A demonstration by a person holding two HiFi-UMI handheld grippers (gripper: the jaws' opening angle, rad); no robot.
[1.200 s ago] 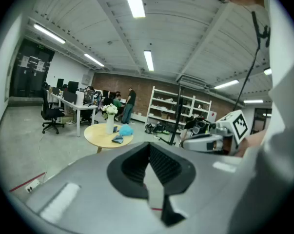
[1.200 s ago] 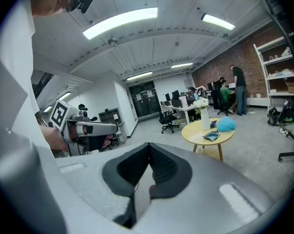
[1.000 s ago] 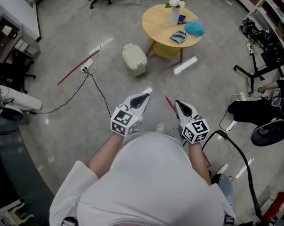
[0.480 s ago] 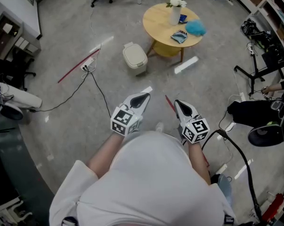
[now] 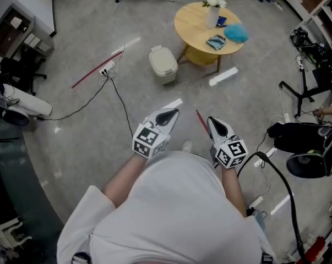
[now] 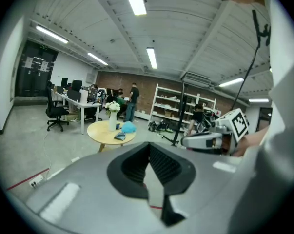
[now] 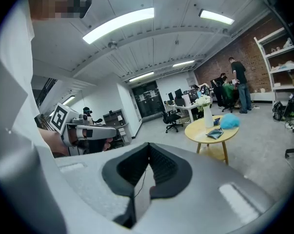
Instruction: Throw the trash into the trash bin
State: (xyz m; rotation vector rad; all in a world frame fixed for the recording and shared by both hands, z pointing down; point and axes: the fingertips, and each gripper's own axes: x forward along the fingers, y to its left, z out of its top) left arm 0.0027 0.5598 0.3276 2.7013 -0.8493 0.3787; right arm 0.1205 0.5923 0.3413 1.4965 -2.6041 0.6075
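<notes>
Not much has happened in the last second, folks: the whole floor has slid a touch right and up in the head view. That reads as the head swinging rather than any reach, while both tongs sit just where they were, out in front of the person's body. Starting on the left, a power strip [image 5: 107,69] and its black cable lie on the floor well off to the left of the left tongs [image 5: 167,114]. Those tongs are pressed together at the tips with nothing in them. Straight ahead of them, well apart, stands the trash bin [image 5: 163,65], lid down, on the floor just left of the round desk [image 5: 194,23]. On that desk, far ahead of the right tongs [image 5: 215,124], waits the trash: a crumpled packet [image 5: 215,42] and a blue fluffy ball [image 5: 235,33] just beside it. A vase of white flowers [image 5: 212,12] stands behind them. The right tongs are closed tight too, empty, side by side with their partner. So the score stays at nil: no trash picked up, none in the bin. I'd call this the approach, and the tongs must first get to the desk and open.
</notes>
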